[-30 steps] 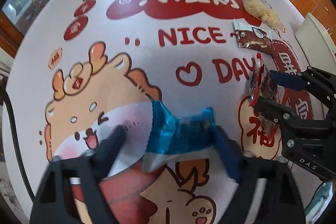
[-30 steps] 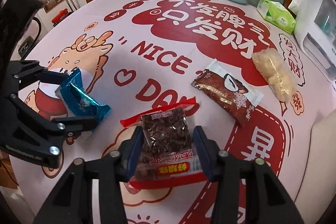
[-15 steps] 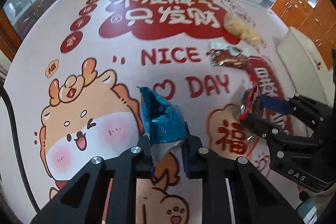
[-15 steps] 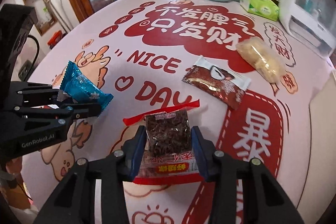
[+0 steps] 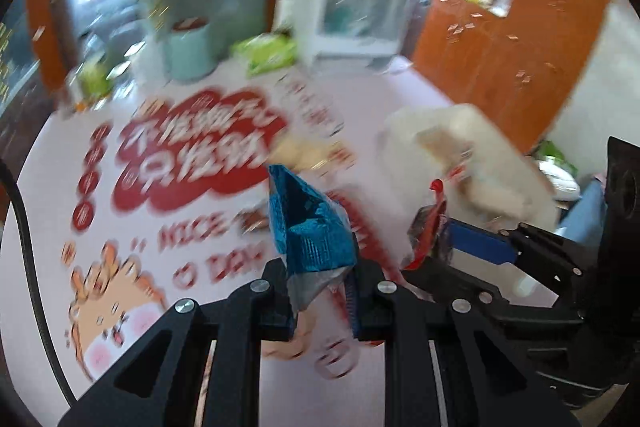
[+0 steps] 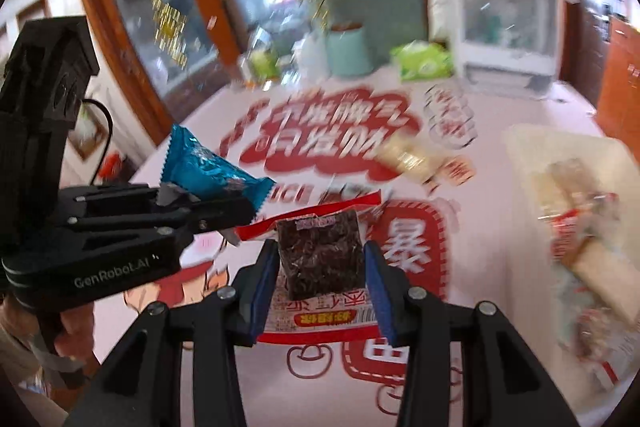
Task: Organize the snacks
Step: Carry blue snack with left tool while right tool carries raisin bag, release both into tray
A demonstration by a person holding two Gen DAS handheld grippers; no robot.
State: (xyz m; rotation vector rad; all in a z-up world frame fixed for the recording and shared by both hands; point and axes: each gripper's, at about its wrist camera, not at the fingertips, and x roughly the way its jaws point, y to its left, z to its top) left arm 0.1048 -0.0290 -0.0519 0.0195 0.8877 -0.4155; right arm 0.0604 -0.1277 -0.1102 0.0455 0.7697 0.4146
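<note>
My left gripper (image 5: pixel 324 291) is shut on a blue foil snack packet (image 5: pixel 310 227), held up above the cartoon tablecloth (image 5: pixel 192 155). From the right wrist view the same blue packet (image 6: pixel 204 167) sticks up out of the left gripper (image 6: pixel 224 207). My right gripper (image 6: pixel 320 291) is shut on a red-edged packet of dark snack (image 6: pixel 320 251), also lifted off the table. In the left wrist view the right gripper (image 5: pixel 452 255) holds that red-edged packet (image 5: pixel 428 227) in front of a white bin (image 5: pixel 460 123). Both views are motion-blurred.
The white bin (image 6: pixel 532 143) at the table's right holds several snack packets. A pale yellow snack bag (image 6: pixel 404 157) lies on the cloth. At the back stand a white appliance (image 5: pixel 356 19), a green tissue pack (image 5: pixel 266 53) and a mint canister (image 5: pixel 188 51).
The left gripper closed on the blue packet. Both grippers rose off the table with their packets and swung right, bringing the white bin into view.
</note>
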